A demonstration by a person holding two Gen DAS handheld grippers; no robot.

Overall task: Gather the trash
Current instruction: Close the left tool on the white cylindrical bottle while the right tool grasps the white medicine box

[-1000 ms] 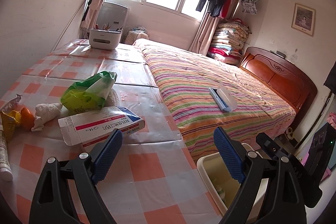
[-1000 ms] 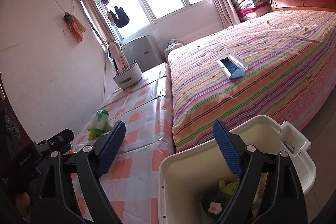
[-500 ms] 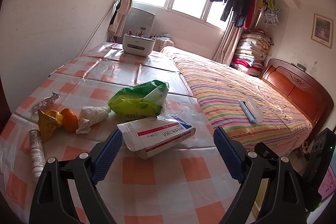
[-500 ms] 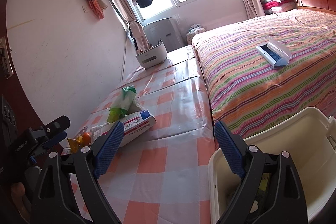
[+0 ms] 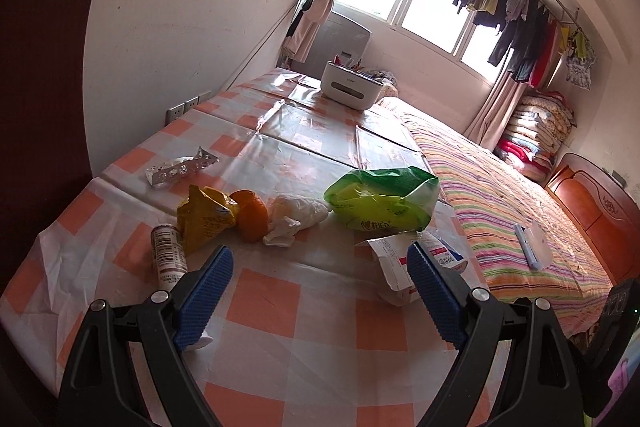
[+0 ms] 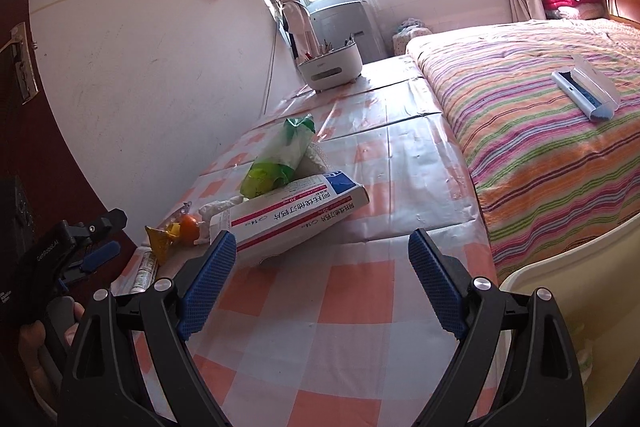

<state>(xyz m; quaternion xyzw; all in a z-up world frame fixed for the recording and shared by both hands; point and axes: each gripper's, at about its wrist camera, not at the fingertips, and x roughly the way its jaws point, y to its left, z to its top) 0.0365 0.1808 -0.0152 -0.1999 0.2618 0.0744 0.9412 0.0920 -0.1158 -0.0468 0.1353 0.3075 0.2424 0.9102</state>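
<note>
Left gripper (image 5: 316, 291): jaws spread wide, holding nothing; it hovers low over the checked table (image 5: 280, 347)
Right gripper (image 6: 320, 283): jaws likewise wide apart, empty; it sits to the right of the left gripper, which shows at the left edge of its view
Trash cluster: strung across the table ahead of both grippers; medicine box (image 6: 292, 215), green bag (image 5: 380, 199), crumpled tissue (image 5: 296, 215), orange (image 5: 252, 213), yellow wrapper (image 5: 204, 217), small tube (image 5: 168, 255), blister pack (image 5: 180, 167)
Nearest piece: the medicine box; it lies just ahead of the right gripper and slightly left of its centre line
Box axis: long side runs roughly crosswise to the right gripper's fingers, its far right end tilted up
Arm better placed: the right for the box, judging by both views; the left for the tube and wrapper, which lie just beyond its left finger
Bin (image 6: 560, 267): cream rim at the right gripper's lower right, beside the striped bed (image 6: 540, 131)
</note>
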